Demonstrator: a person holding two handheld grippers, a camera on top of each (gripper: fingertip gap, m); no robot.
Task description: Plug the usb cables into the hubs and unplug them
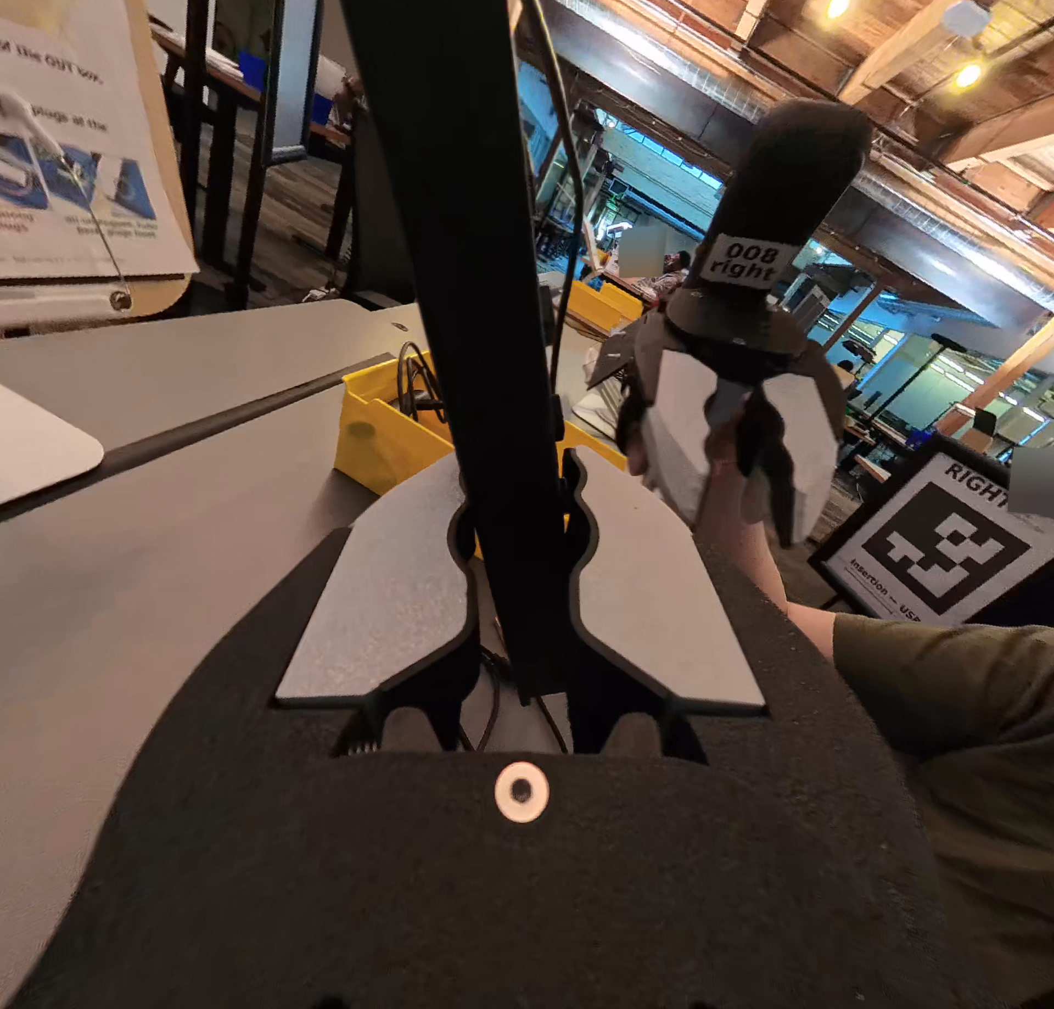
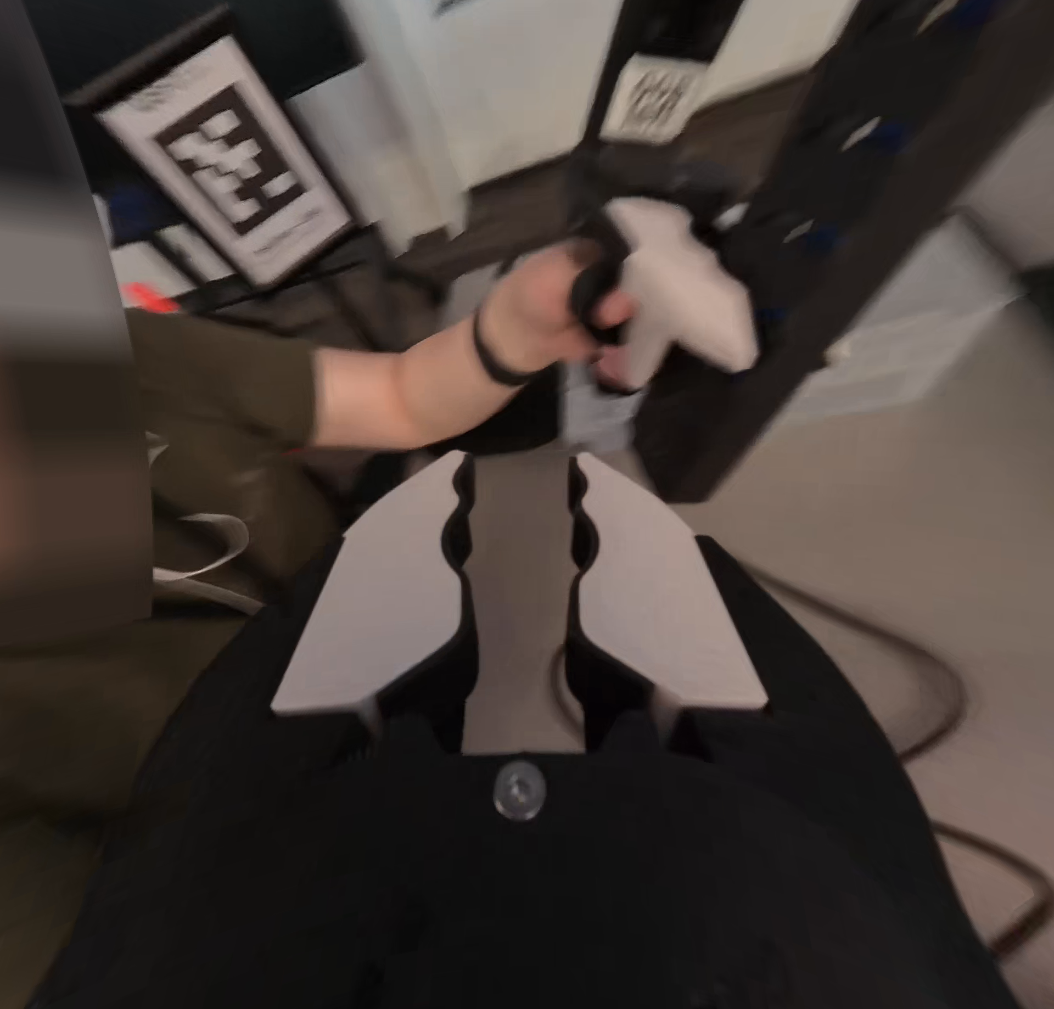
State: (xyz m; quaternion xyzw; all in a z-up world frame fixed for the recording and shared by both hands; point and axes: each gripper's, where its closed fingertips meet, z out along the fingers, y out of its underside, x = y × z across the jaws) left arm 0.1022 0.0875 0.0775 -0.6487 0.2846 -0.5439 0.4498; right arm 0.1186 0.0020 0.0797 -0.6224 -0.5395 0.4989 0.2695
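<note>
My left gripper is shut on a long black USB hub and holds it upright above the table. A thin black cable hangs beside the hub. My right gripper is open and empty over the table; it also shows in the left wrist view, held in a hand to the right of the hub. In the blurred right wrist view the hub shows a row of ports, gripped by the left gripper. A dark cable lies looped on the table.
A yellow bin holding black cables stands behind the hub on the grey table. A framed marker sign stands at the right. A poster board and a white pad are at the left.
</note>
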